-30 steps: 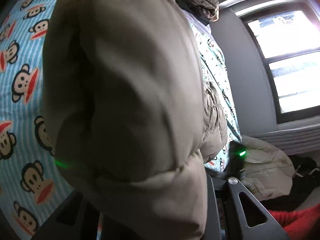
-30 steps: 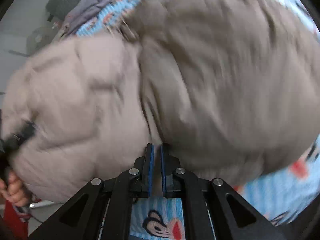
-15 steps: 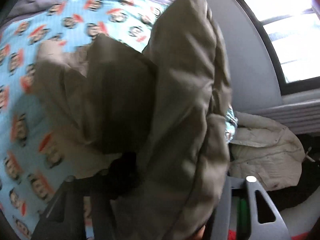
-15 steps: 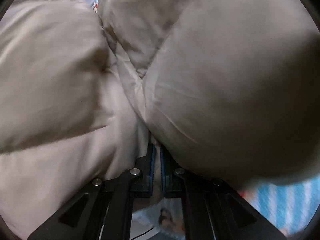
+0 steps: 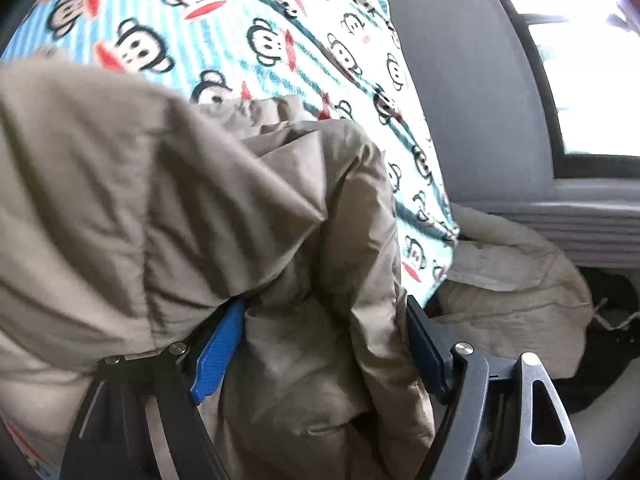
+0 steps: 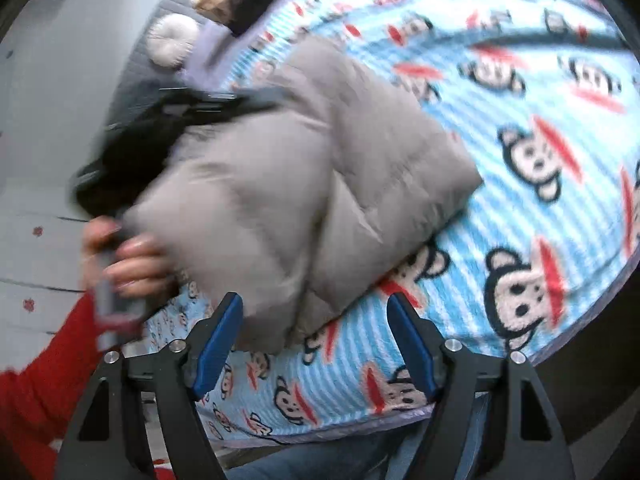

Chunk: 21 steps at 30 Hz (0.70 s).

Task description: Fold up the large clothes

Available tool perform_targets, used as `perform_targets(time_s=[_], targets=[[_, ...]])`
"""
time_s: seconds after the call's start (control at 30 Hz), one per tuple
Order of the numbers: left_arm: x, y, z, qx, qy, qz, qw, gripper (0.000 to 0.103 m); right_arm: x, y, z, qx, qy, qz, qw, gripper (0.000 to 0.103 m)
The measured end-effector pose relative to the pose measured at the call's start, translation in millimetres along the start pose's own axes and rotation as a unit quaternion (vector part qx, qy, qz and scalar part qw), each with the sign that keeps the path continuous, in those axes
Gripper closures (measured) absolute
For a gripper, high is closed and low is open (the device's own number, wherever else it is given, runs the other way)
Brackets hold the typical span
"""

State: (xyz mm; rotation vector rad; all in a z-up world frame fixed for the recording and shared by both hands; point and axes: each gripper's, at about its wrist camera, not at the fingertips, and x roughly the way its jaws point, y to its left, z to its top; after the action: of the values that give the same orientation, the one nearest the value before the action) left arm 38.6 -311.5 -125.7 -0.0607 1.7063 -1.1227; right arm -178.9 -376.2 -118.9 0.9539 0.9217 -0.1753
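While left tongs point(image 5: 320, 344) straddle the jacket point(image 5: 168, 208) spread, right tongs point(image 6: 316, 336) gape.

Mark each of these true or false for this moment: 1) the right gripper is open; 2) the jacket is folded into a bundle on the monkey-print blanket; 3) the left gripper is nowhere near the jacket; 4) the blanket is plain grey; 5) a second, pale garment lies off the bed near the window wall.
1) True: the right gripper is open, nothing pinched.
2) True: the jacket lies bundled on the blanket.
3) False: jacket fabric bulges between the spread fingers of the left gripper.
4) False: it is blue-striped with monkey faces.
5) True: a pale garment lies below the window.
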Motion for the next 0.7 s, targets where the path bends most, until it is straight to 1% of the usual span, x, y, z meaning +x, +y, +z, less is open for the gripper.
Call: perform_targets(time_s=[0.1,0.13,0.17,0.2,0.23,0.27,0.3,0.33,0.37,0.4,0.43,0.47,0.53,0.6,0.63,0.67,0.7], targets=[[6.6,-16.5,3.2,0.023,0.003,0.027,0.9994,0.026,-6.7,30.1,-0.5,-0.046,-0.016,0.008,0.999,0.021],[11.0,-36.0,4.2,0.031,0.003,0.036,0.9989,0.026,-7.6,34.9,-7.8,-0.061,-0.017,0.000,0.998,0.021],[7.7,-42.8,2.9,0.044,-0.001,0.045,0.9980,0.026,-2.0,36.6,-5.5,-0.072,-0.020,-0.018,0.997,0.021],[-1.3,-44.0,2.8,0.055,-0.009,0.050,0.9972,0.026,10.5,41.8,-0.2,-0.082,-0.026,-0.057,0.995,0.021],[-14.9,-49.2,0.4,0.072,-0.030,0.056,0.9954,0.026,15.2,42.1,6.4,-0.084,-0.027,-0.080,0.993,0.024],[-28.9,-53.1,-1.4,0.087,-0.055,0.067,0.9924,0.026,25.2,39.5,14.2,-0.079,-0.034,-0.110,0.990,0.056],[-51.6,-55.8,-7.7,0.107,-0.100,0.098,0.9843,0.026,28.3,35.5,17.1,-0.072,-0.034,-0.105,0.991,0.083],[-65.8,-55.4,-12.5,0.117,-0.130,0.124,0.9767,0.026,30.2,28.4,20.1,-0.055,-0.034,-0.099,0.993,0.083],[-80.4,-51.4,-16.8,0.126,-0.165,0.162,0.9648,0.026,27.9,20.1,22.3,-0.040,-0.041,-0.095,0.994,0.084],[-90.9,-44.2,-20.4,0.129,-0.189,0.195,0.9537,0.026,25.6,15.4,23.7,-0.037,-0.044,-0.095,0.994,0.084],[-100.0,-30.7,-23.3,0.125,-0.204,0.227,0.9442,0.026,25.7,11.5,24.4,-0.041,-0.042,-0.102,0.993,0.084],[-104.4,-14.1,-23.7,0.113,-0.208,0.254,0.9378,0.026,23.7,9.3,25.3,-0.043,-0.041,-0.104,0.993,0.084],[-99.4,18.1,-18.0,0.086,-0.195,0.285,0.9345,0.026,22.4,3.3,24.0,-0.039,-0.037,-0.103,0.993,0.084],[-90.8,38.7,-9.8,0.065,-0.198,0.277,0.9381,0.026,23.4,-4.5,25.6,-0.028,-0.035,-0.100,0.994,0.084],[-86.2,41.8,-5.1,0.062,-0.201,0.277,0.9377,0.026,20.8,-3.4,23.7,-0.025,-0.036,-0.098,0.994,0.084],[-76.8,38.5,1.0,0.067,-0.205,0.281,0.9351,0.026,22.3,-9.7,25.4,-0.014,-0.037,-0.096,0.995,0.084],[-67.8,34.1,4.2,0.078,-0.211,0.289,0.9305,0.026,23.1,-14.3,28.1,-0.005,-0.038,-0.096,0.995,0.084]])
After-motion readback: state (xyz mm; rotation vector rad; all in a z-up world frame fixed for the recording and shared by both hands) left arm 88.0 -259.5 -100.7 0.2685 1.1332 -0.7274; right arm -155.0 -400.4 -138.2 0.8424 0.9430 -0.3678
